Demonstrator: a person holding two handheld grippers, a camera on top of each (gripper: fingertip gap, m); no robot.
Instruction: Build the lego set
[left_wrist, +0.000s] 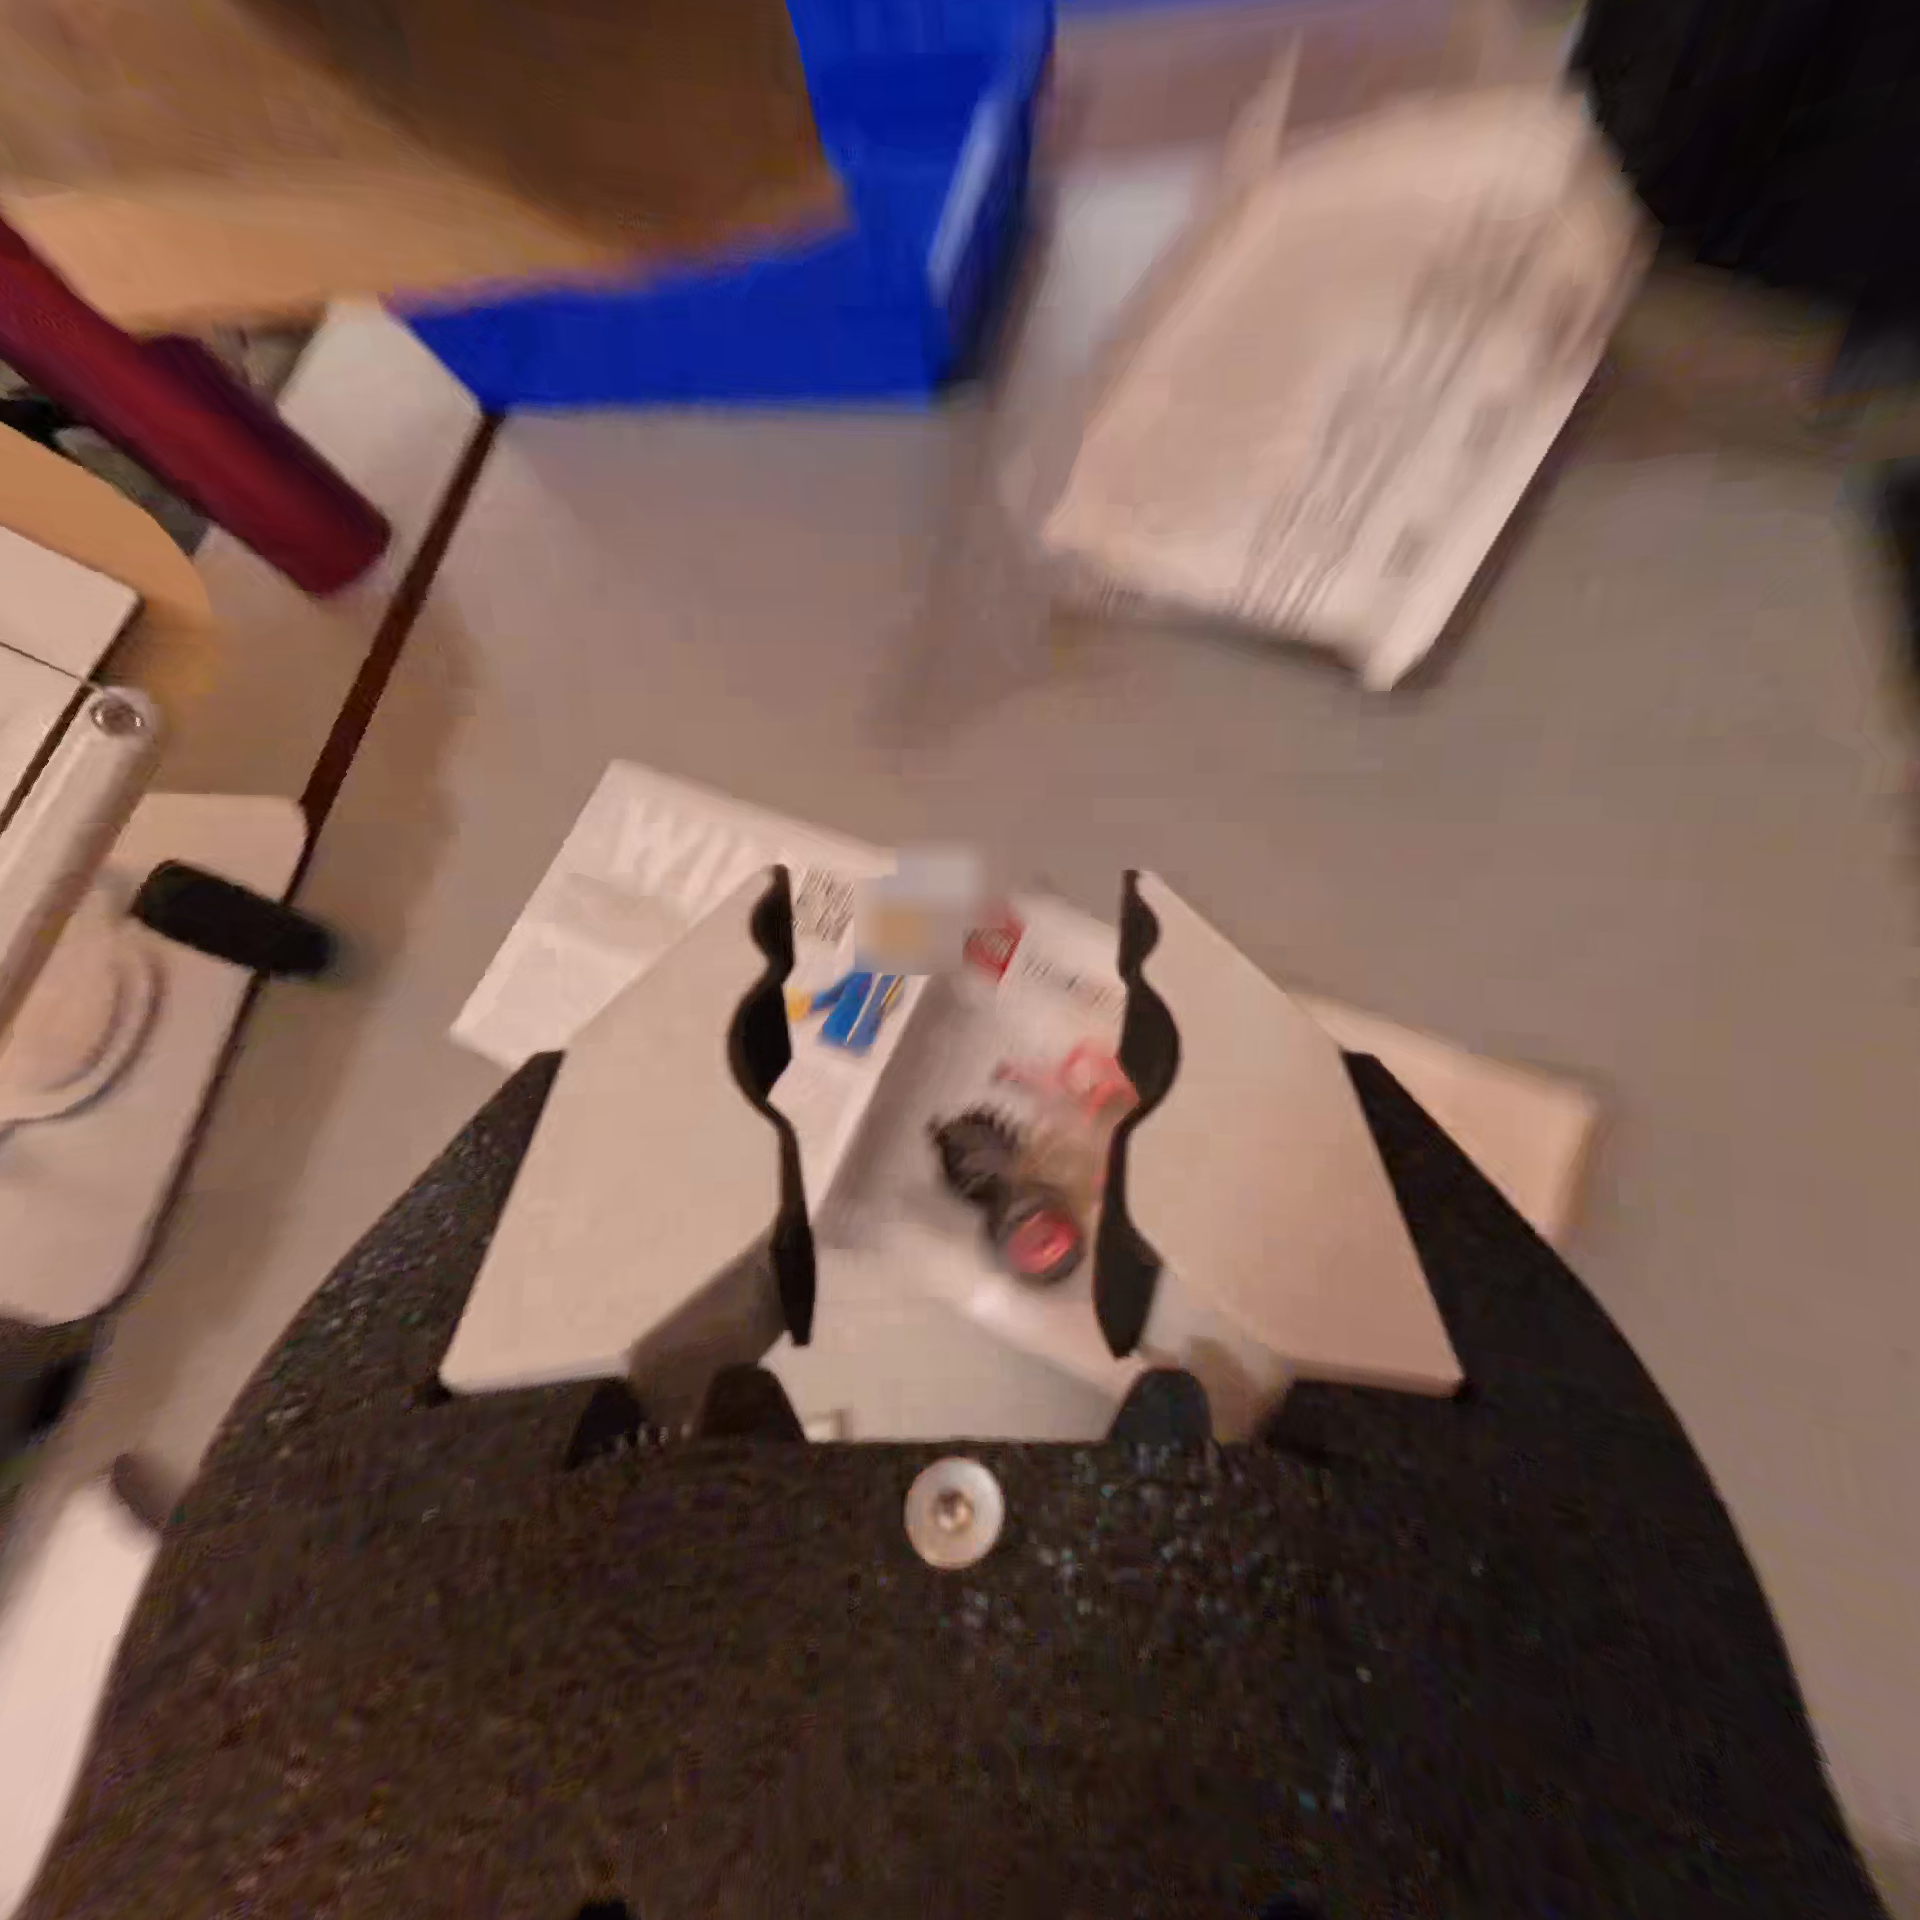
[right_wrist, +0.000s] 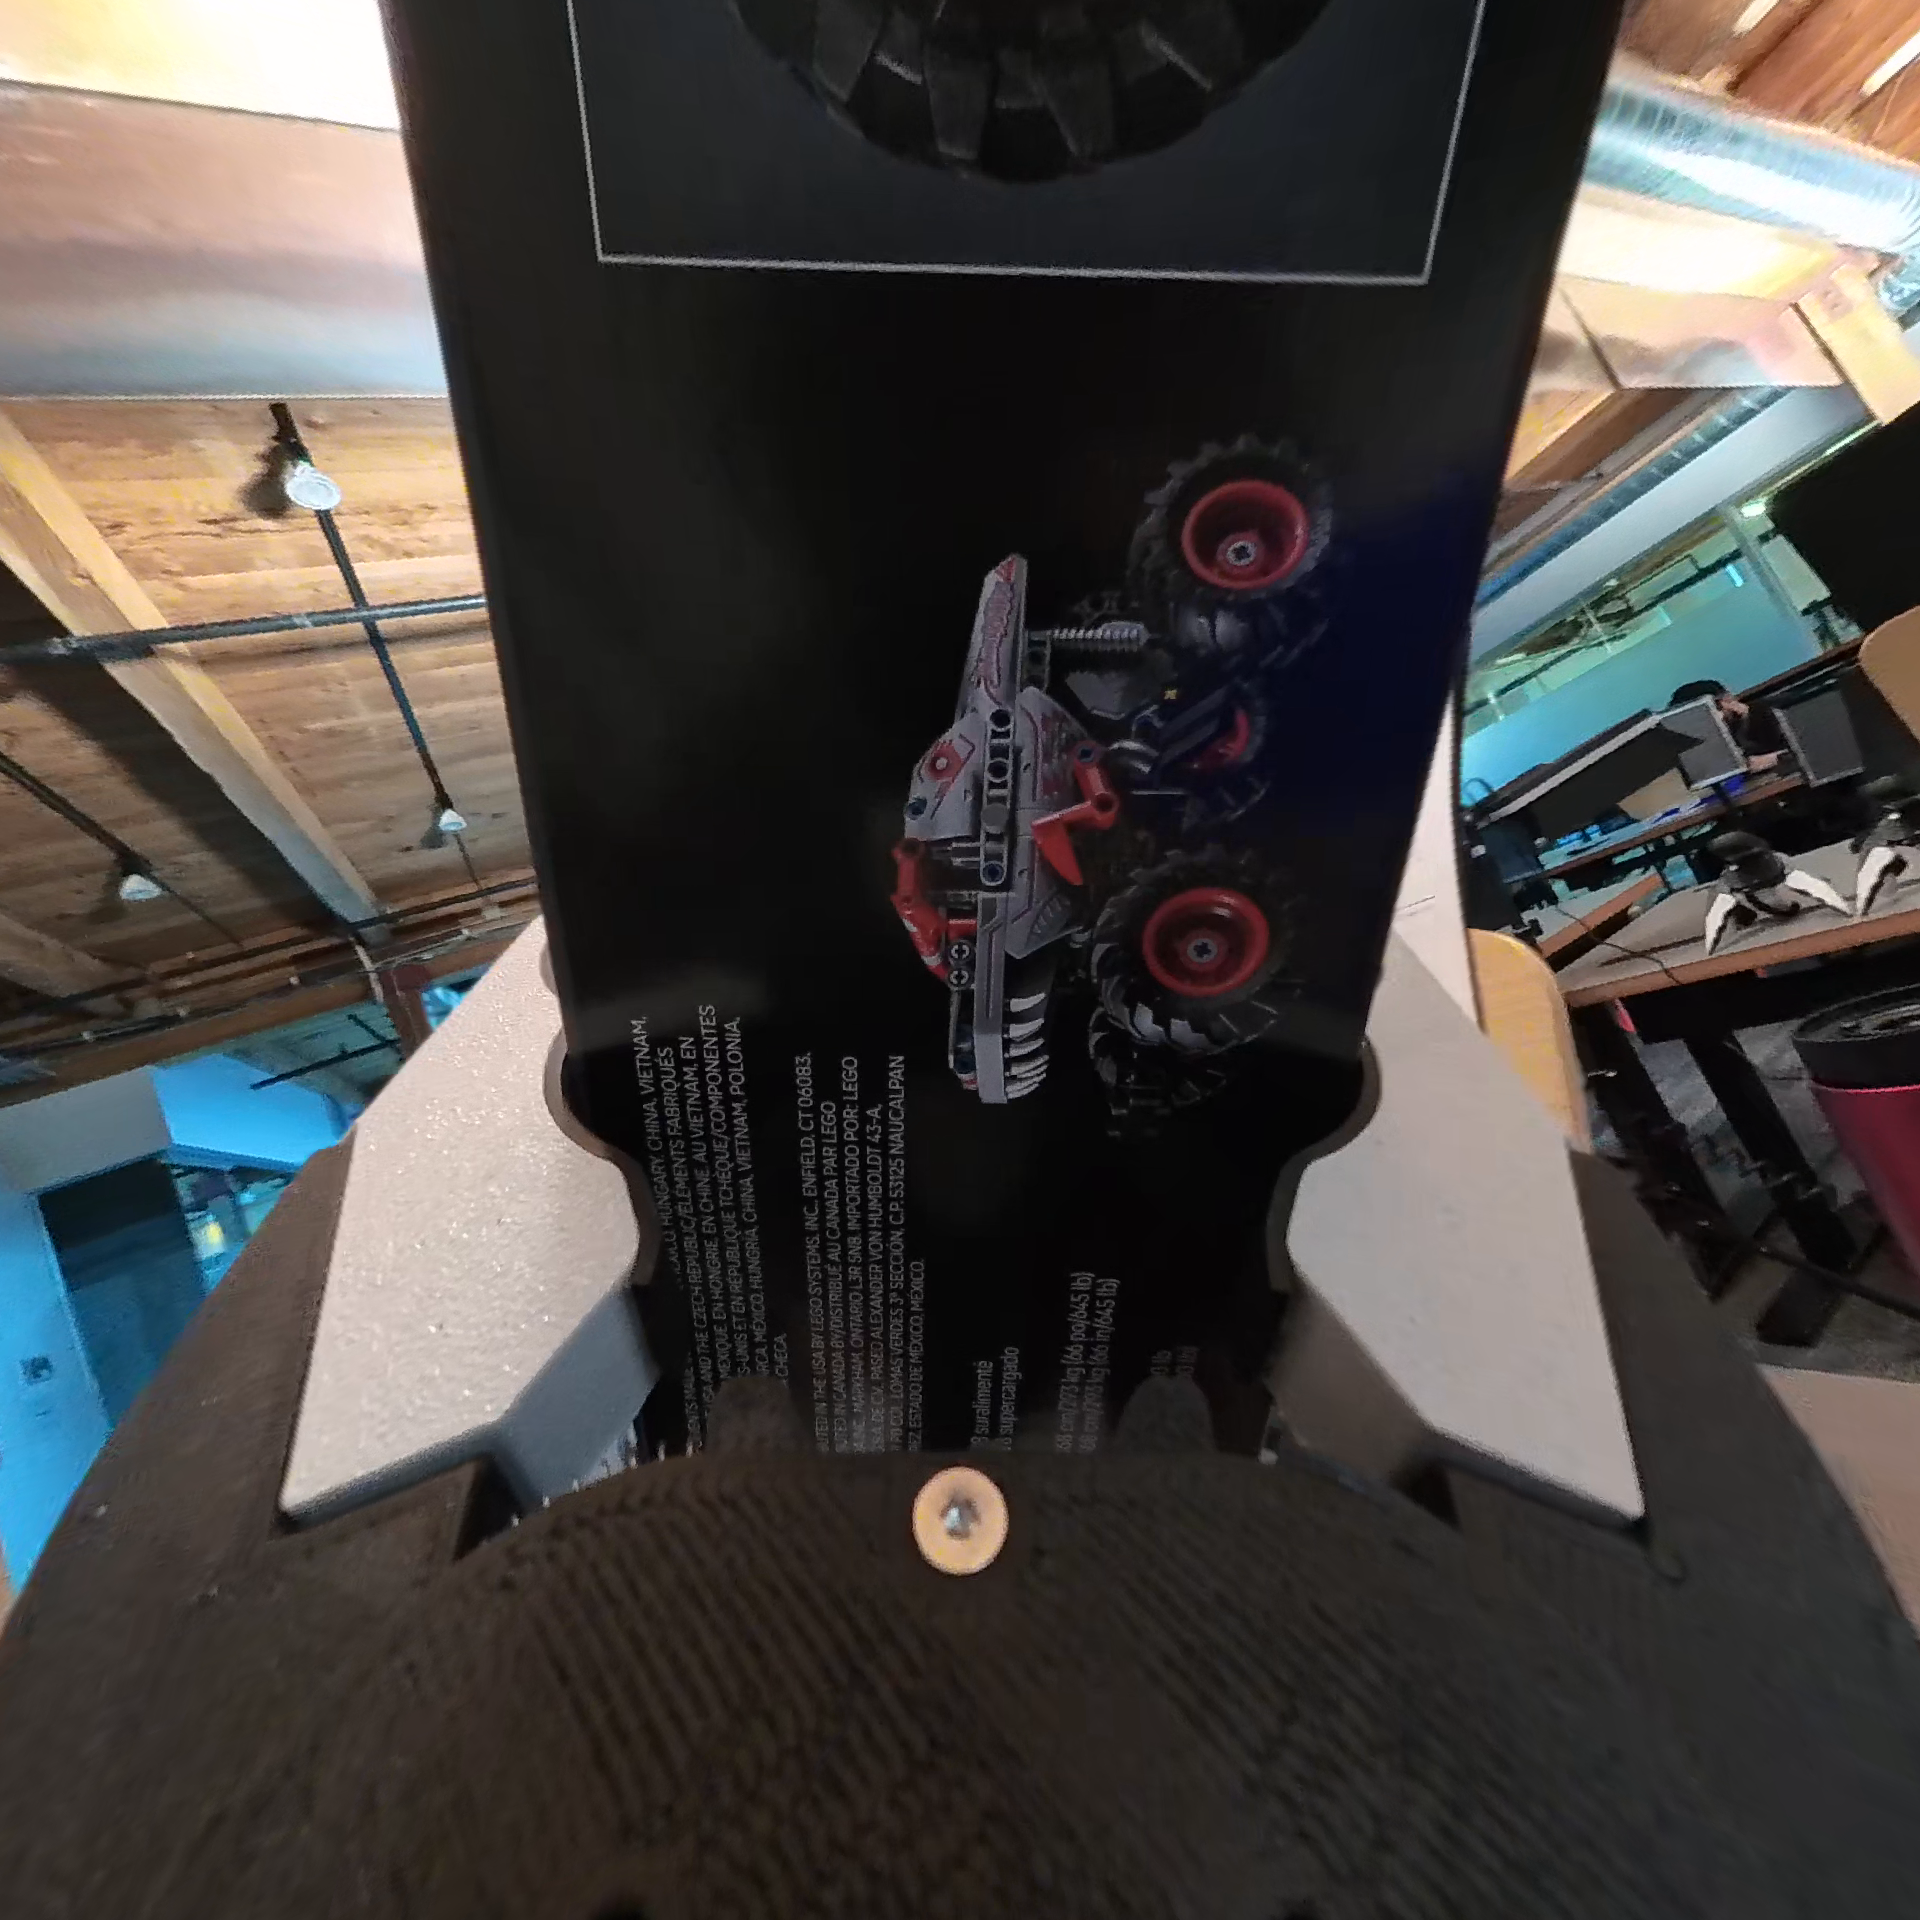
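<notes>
My right gripper (right_wrist: 966, 935) is shut on the black lego set box (right_wrist: 831, 520) and holds it tilted up toward the ceiling. The box's printed side with the truck picture (right_wrist: 1101, 810) faces the camera. My left gripper (left_wrist: 954, 894) is open and empty, hovering over a clear bag of lego parts (left_wrist: 1049, 1049) that holds a black tyre (left_wrist: 971, 1143) and a red hub (left_wrist: 1039, 1242). The bag lies on white paper sheets (left_wrist: 623, 914) on the grey table (left_wrist: 727, 623). The left wrist view is motion-blurred.
A large white bag (left_wrist: 1340, 416) lies at the far right. A blue bin (left_wrist: 831, 260) and a cardboard box (left_wrist: 416, 135) stand at the back. A maroon cylinder (left_wrist: 208, 436) lies by the table's left edge (left_wrist: 395, 623). Desks (right_wrist: 1714, 935) stand at right.
</notes>
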